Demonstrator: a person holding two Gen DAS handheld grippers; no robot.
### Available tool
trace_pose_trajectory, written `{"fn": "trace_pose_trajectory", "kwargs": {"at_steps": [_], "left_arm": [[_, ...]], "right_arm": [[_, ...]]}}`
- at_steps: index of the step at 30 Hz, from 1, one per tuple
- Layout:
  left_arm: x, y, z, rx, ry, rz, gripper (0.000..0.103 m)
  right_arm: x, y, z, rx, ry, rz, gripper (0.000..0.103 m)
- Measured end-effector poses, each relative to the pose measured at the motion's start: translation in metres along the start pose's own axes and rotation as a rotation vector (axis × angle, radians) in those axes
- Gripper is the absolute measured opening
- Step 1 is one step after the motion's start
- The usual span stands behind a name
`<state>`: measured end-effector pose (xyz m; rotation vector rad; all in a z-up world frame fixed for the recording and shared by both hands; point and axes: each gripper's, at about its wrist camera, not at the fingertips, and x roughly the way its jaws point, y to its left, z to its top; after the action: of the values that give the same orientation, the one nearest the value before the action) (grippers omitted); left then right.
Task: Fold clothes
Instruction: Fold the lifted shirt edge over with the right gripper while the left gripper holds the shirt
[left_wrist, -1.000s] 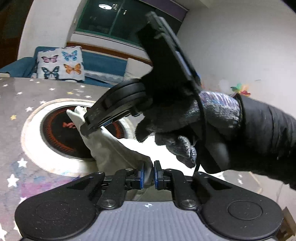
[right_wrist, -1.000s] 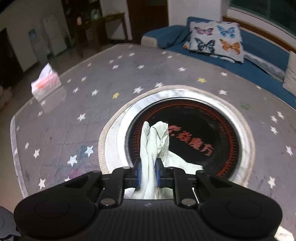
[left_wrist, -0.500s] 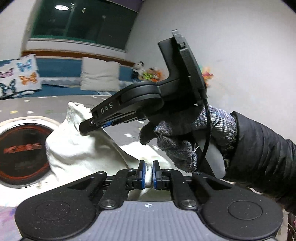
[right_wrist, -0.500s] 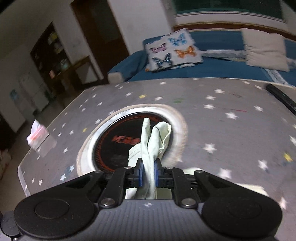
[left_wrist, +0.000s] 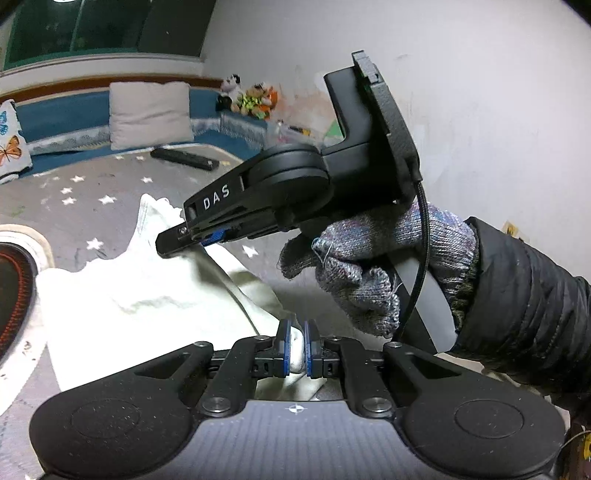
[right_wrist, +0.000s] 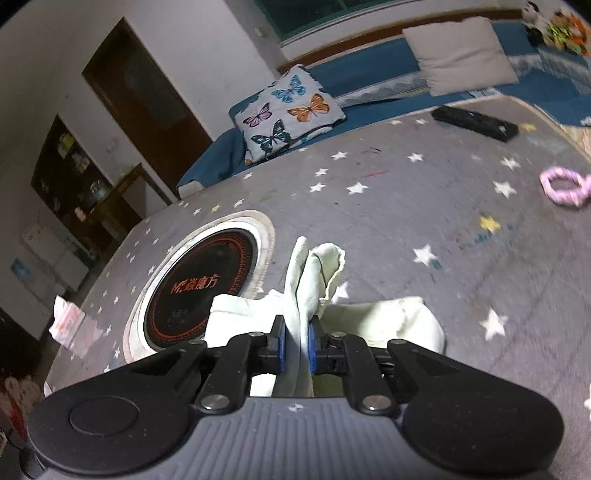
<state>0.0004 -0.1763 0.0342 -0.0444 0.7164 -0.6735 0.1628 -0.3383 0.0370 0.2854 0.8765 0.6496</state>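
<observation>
The pale cream cloth garment (left_wrist: 147, 306) lies partly on the grey star-printed bench (right_wrist: 406, 206) and is partly lifted, held at two places at once. The left gripper (left_wrist: 295, 347) has its blue-padded fingers (left_wrist: 282, 345) pressed together on a bunched edge of the fabric low at the near side. The right gripper (right_wrist: 295, 345) also pinches the garment: a gathered, doubled strip stands up between its closed fingers (right_wrist: 279, 343) and flops forward past them.

In the left wrist view the right gripper (left_wrist: 192, 236), held by a hand in a grey knitted glove (left_wrist: 373, 266), sits ahead of and above the left one, its tip on the cloth's upper edge. So the held span runs from the left fingers up and away toward the far side of the bench, with slack fabric sagging to the left between them, toward the round black-and-red hob set in the bench (right_wrist: 201, 291).

My judgement: the right hand holds the farther, higher end, so any fold would turn on carrying that end across the span while the left end anchors. How many folds the garment already carries cannot be told.
</observation>
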Motion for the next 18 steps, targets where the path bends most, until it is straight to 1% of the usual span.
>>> {"fn": "trace_pose_trajectory", "kwargs": {"at_steps": [6,11,13,15,18], "left_arm": [[0.013,-0.001,-0.005,0.017,0.037,-0.008,0.008],[0.024,0.000,0.001,0.039,0.055,-0.019,0.009],[0.028,0.001,0.003,0.045,0.060,-0.025,0.010],[0.032,0.002,0.004,0.052,0.066,-0.031,0.011],[0.037,0.004,0.007,0.062,0.073,-0.040,0.012]], "right_arm": [[-0.004,-0.020,-0.010,0.047,-0.021,0.009,0.011],[-0.005,-0.032,-0.017,0.070,-0.032,-0.006,0.011],[-0.005,-0.036,-0.021,0.075,-0.034,-0.011,0.013],[-0.007,-0.040,-0.024,0.077,-0.035,-0.013,0.018],[-0.017,-0.038,-0.025,0.053,-0.058,-0.035,0.018]]}}
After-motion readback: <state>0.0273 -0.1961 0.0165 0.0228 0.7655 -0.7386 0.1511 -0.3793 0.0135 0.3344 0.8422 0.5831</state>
